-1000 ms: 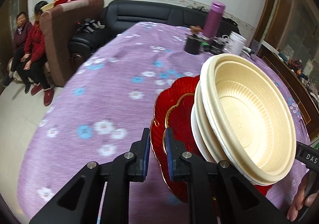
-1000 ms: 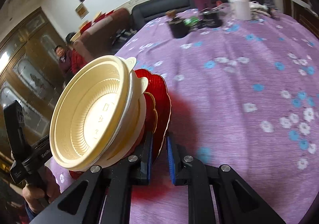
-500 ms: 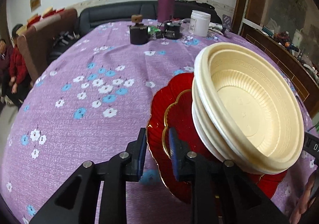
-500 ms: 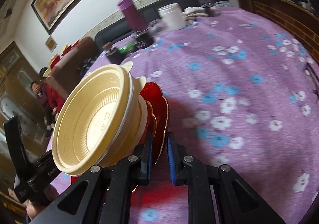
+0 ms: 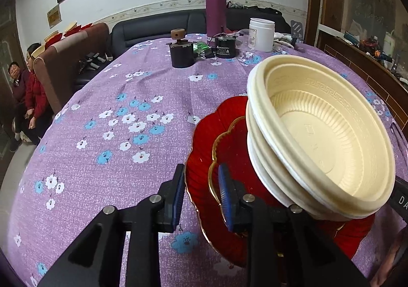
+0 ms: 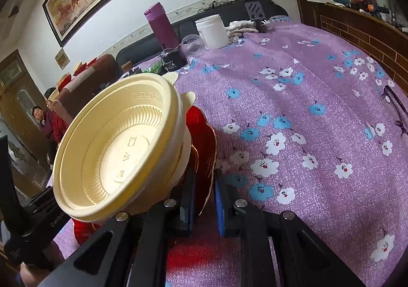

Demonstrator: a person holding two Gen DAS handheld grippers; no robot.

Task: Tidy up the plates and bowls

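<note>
The table [image 5: 107, 164] under its purple flowered cloth lies bare across its whole near and left stretch, while the far edge is crowded: a purple flask [image 5: 216, 10], a white jar [image 5: 261, 34], a dark pot [image 5: 181, 56] and a small black can [image 5: 225, 48] stand close together there. A pair of glasses [image 6: 395, 111] lies near the right edge.

The stack sits between the two tools: cream bowls [image 5: 321, 139] nested on red plates [image 5: 224, 144] with gold rims, the whole pile tilted steeply, its mouth turned to the side rather than up (whether its lower edge touches the cloth I cannot tell).

The left gripper [image 5: 200, 197] points down at a slant; its jaws have just been opening, and the rim of the large red plate now stands in the gap, the left pad clear of it. The right gripper [image 6: 205, 204] also slants downward, its blue pads drawn nearly together on the opposite rim of the red plates, gripping them.

Two people [image 5: 26, 93] sit beyond the table's left end, beside a brown armchair [image 5: 68, 60] and a dark sofa [image 5: 153, 32].
</note>
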